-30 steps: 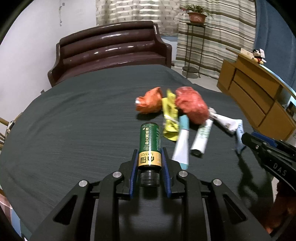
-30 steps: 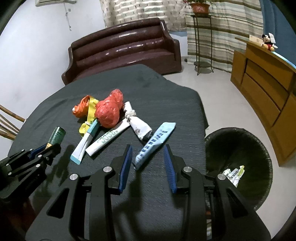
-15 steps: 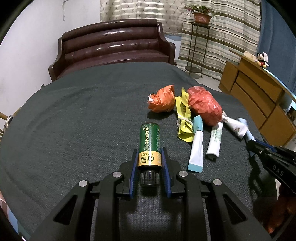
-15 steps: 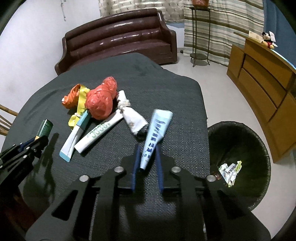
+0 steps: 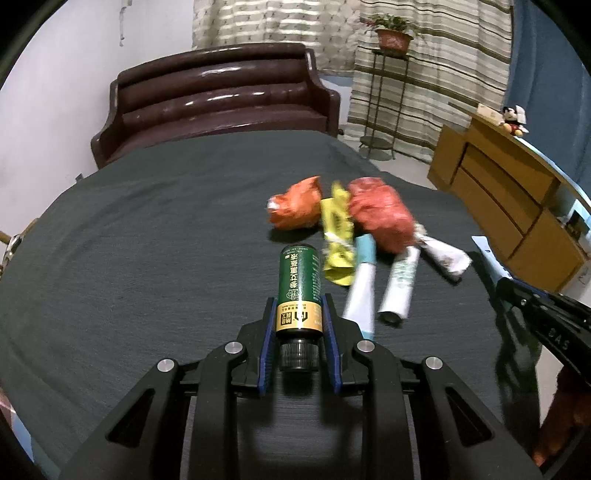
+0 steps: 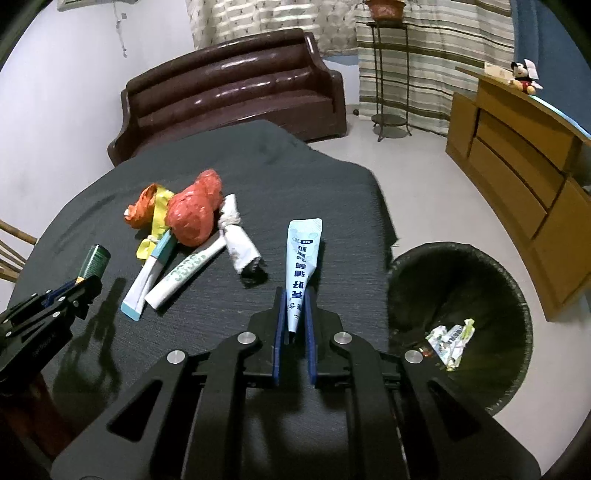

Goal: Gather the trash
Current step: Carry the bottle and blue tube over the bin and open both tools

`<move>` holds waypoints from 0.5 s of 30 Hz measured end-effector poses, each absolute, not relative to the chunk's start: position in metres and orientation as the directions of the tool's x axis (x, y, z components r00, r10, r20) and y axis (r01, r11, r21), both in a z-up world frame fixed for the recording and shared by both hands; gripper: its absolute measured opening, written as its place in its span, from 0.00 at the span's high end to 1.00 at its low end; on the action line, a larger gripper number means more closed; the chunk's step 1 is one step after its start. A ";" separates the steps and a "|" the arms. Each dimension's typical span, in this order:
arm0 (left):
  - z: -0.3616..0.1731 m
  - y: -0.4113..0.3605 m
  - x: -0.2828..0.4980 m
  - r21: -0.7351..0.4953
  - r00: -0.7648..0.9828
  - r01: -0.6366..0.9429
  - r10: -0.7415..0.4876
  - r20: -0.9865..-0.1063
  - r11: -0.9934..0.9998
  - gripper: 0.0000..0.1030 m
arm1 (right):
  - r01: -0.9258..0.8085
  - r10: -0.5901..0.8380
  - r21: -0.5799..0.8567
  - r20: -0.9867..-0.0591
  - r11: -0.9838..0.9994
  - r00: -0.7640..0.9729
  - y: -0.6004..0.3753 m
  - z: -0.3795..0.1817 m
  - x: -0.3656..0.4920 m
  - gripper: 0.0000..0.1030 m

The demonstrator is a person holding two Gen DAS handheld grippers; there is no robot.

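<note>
1. Dark cloth covers the table (image 6: 258, 166), with a black bin (image 6: 458, 317) beside it.
2. Right gripper (image 6: 294, 321), open a second ago, has clamped a pale blue tube (image 6: 301, 266), apparently lifted and bound for the bin.
3. Left gripper (image 5: 298, 328) grips a green bottle (image 5: 298, 284).

Background furnishings. A dark brown leather sofa (image 6: 236, 85) stands against the pale wall (image 6: 66, 92), behind the table, which is draped in a dark grey cloth (image 5: 147, 229). Striped curtains (image 6: 424, 40) hang at the rear; before them a slender metal plant stand (image 6: 388, 74) carries a potted plant (image 5: 393, 35) (pot cut off at the top edge in the right wrist view). At right, a wooden sideboard (image 6: 517, 166) with drawers bears a small plush toy (image 6: 522, 77). Wooden chair parts (image 6: 13, 251) show at the far left edge. The floor (image 6: 424, 192) is pale.
</note>
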State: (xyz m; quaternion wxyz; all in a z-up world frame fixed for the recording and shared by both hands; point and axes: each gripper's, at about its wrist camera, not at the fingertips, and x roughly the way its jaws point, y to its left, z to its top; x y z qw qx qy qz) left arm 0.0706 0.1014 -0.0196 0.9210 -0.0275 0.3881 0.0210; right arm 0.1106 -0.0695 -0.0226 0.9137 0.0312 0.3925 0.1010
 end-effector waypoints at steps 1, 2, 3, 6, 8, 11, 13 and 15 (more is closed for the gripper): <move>-0.019 0.097 0.070 -0.035 0.700 -0.052 0.011 -0.714 0.998 0.76 | -0.156 0.206 0.136 -0.710 0.978 0.674 -0.072 -0.022 0.110 0.91; -0.018 0.092 0.070 -0.037 0.703 -0.041 0.002 -0.712 0.998 0.76 | -0.149 0.200 0.134 -0.707 0.980 0.678 -0.077 -0.021 0.108 0.91; -0.017 0.086 0.070 -0.039 0.704 -0.027 -0.008 -0.710 0.999 0.76 | -0.141 0.192 0.131 -0.705 0.981 0.683 -0.082 -0.021 0.106 0.91; -0.014 0.069 0.070 -0.042 0.706 0.009 -0.036 -0.707 0.999 0.76 | -0.118 0.173 0.126 -0.698 0.985 0.695 -0.099 -0.018 0.102 0.91; -0.013 0.052 0.072 -0.043 0.708 0.041 -0.059 -0.703 0.998 0.76 | -0.103 0.157 0.120 -0.693 0.987 0.704 -0.110 -0.017 0.099 0.91; -0.012 0.030 0.075 -0.042 0.710 0.083 -0.089 -0.699 0.996 0.76 | -0.070 0.123 0.106 -0.683 0.992 0.720 -0.129 -0.015 0.095 0.91; -0.011 0.013 0.078 -0.046 0.708 0.114 -0.114 -0.697 0.992 0.76 | -0.048 0.104 0.100 -0.677 0.994 0.729 -0.142 -0.013 0.093 0.91; -0.011 -0.002 0.082 -0.045 0.704 0.142 -0.133 -0.698 0.989 0.76 | -0.024 0.080 0.092 -0.671 0.995 0.737 -0.156 -0.012 0.090 0.91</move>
